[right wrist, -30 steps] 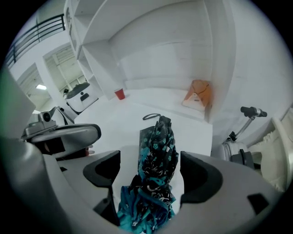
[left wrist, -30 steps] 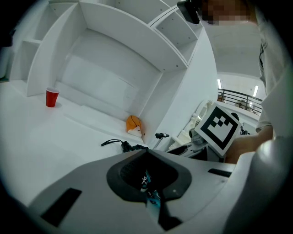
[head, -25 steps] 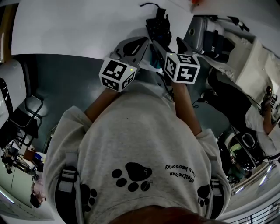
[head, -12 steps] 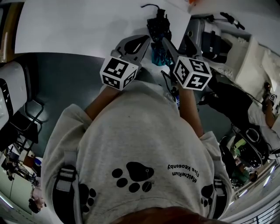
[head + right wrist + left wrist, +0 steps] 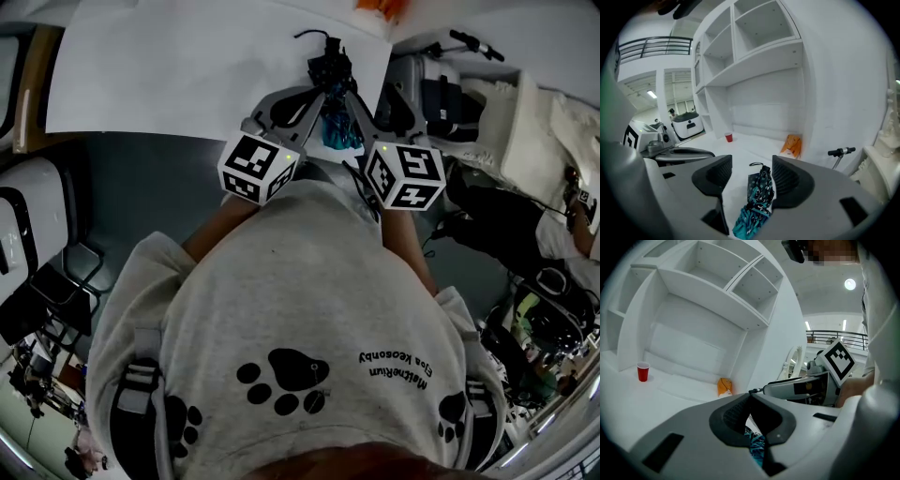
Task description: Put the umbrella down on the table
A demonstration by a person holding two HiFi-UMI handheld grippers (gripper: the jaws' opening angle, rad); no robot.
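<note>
A folded umbrella (image 5: 332,105), teal and black patterned, pokes over the near edge of the white table (image 5: 187,75). Both grippers meet on it from either side. My left gripper (image 5: 317,94) is shut, and teal fabric of the umbrella (image 5: 756,446) shows pinched low between its pads. My right gripper (image 5: 349,96) is open. Its jaws have just been closing, and the umbrella (image 5: 758,197) lies between them with a gap to the left pad (image 5: 715,174). Its black strap end points away over the table.
A red cup (image 5: 728,137) and an orange bag (image 5: 792,145) stand far back on the table under white shelves (image 5: 708,296). A scooter handlebar (image 5: 841,151) sticks up at the right. Black chairs (image 5: 37,281) stand left of the person.
Both grippers and the umbrella have risen and sit further over the table's near edge. The right marker cube has shifted and turned. The umbrella stays between the two grippers.
</note>
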